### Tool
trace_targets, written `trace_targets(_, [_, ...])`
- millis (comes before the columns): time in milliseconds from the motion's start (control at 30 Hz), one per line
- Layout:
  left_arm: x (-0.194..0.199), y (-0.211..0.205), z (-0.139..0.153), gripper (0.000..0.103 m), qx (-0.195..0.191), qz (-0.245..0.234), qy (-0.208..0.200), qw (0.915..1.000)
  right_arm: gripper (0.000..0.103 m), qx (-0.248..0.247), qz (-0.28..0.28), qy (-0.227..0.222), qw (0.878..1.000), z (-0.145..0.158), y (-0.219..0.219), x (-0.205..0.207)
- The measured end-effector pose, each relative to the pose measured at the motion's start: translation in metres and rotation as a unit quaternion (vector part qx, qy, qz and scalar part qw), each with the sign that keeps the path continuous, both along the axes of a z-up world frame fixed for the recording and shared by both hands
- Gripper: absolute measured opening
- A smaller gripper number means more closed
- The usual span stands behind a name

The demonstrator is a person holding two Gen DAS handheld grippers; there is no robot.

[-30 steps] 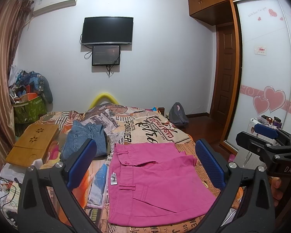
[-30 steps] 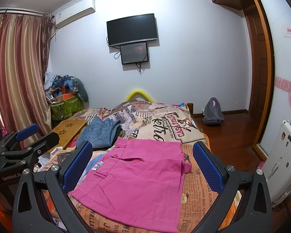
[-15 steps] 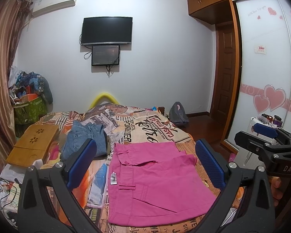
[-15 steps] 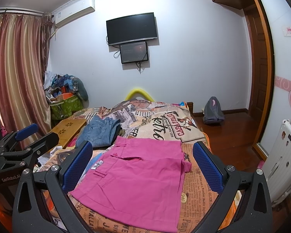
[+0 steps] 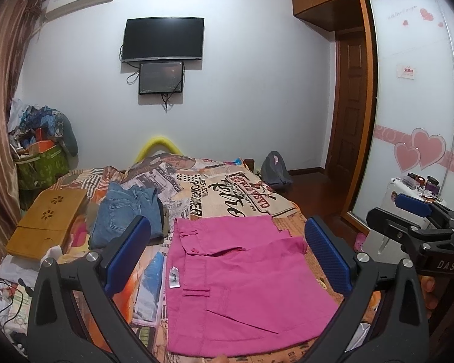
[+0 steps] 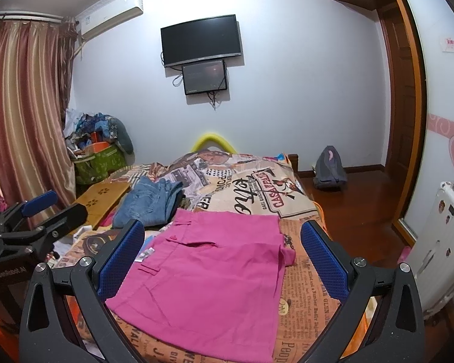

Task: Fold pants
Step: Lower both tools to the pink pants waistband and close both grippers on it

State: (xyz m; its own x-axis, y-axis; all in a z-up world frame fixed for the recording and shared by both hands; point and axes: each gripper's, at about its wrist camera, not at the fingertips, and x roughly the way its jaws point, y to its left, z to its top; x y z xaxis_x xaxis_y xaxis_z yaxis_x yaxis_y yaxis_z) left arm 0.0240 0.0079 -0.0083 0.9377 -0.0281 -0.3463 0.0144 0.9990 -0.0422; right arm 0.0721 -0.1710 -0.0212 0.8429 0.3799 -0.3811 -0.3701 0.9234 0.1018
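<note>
Pink pants (image 5: 242, 284) lie folded flat into a compact rectangle on the bed, waistband toward the left; they also show in the right wrist view (image 6: 215, 275). My left gripper (image 5: 227, 254) is open and empty, held above the pants' near edge. My right gripper (image 6: 222, 251) is open and empty, also above the pants. The right gripper shows at the right edge of the left wrist view (image 5: 414, 224); the left gripper shows at the left edge of the right wrist view (image 6: 36, 220).
Folded blue jeans (image 5: 127, 208) lie behind the pants on the printed bedspread (image 5: 227, 190). A wooden lap tray (image 5: 48, 220) sits at the left. A green basket of clutter (image 5: 39, 160) and curtain stand left; a wardrobe (image 5: 414, 90) and backpack (image 5: 275, 169) right.
</note>
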Motion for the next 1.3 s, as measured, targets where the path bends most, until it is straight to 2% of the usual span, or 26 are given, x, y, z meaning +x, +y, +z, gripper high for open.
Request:
trace_targets(233, [0.047, 0.022, -0.005, 0.103, -0.001, -0.002, 0.039, 0.9992, 0.103, -0.014, -0.016, 0.019, 1.0, -0.01, -0.006, 0.031])
trace_targets(367, [0.091, 0.04, -0.014, 0.103, 0.01, 0.015, 0.073, 0.9972, 0.103, -0.02, -0.026, 0.033, 0.999, -0.017, -0.011, 0.053])
trace_targets(533, [0.148, 0.064, -0.034, 0.103, -0.001, 0.025, 0.112, 0.9934, 0.103, -0.031, -0.031, 0.042, 0.998, -0.027, -0.016, 0.09])
trace_targets(800, [0.237, 0.093, -0.089, 0.103, 0.034, 0.037, 0.171, 0.9841, 0.103, -0.07, -0.02, 0.069, 0.995, -0.049, -0.014, 0.156])
trace_targets(867, [0.259, 0.1, -0.107, 0.102, 0.03, 0.036, 0.195, 0.9797, 0.103, -0.082, -0.016, 0.078, 0.993, -0.057, -0.012, 0.174])
trace_targets(1000, [0.297, 0.113, -0.142, 0.085, 0.015, 0.026, 0.238, 0.9707, 0.102, -0.104, -0.004, 0.107, 0.989, -0.081, -0.009, 0.212])
trace_targets(1100, [0.32, 0.121, -0.163, 0.076, 0.006, 0.023, 0.262, 0.9647, 0.094, -0.109, 0.011, 0.136, 0.985, -0.1, -0.008, 0.235])
trace_targets(1167, [0.335, 0.126, -0.175, 0.07, -0.004, 0.017, 0.278, 0.9604, 0.086, -0.113, 0.019, 0.16, 0.98, -0.114, -0.008, 0.253])
trace_targets(1300, [0.355, 0.131, -0.193, 0.065, -0.019, 0.005, 0.299, 0.9541, 0.08, -0.114, 0.034, 0.208, 0.971, -0.143, -0.007, 0.288])
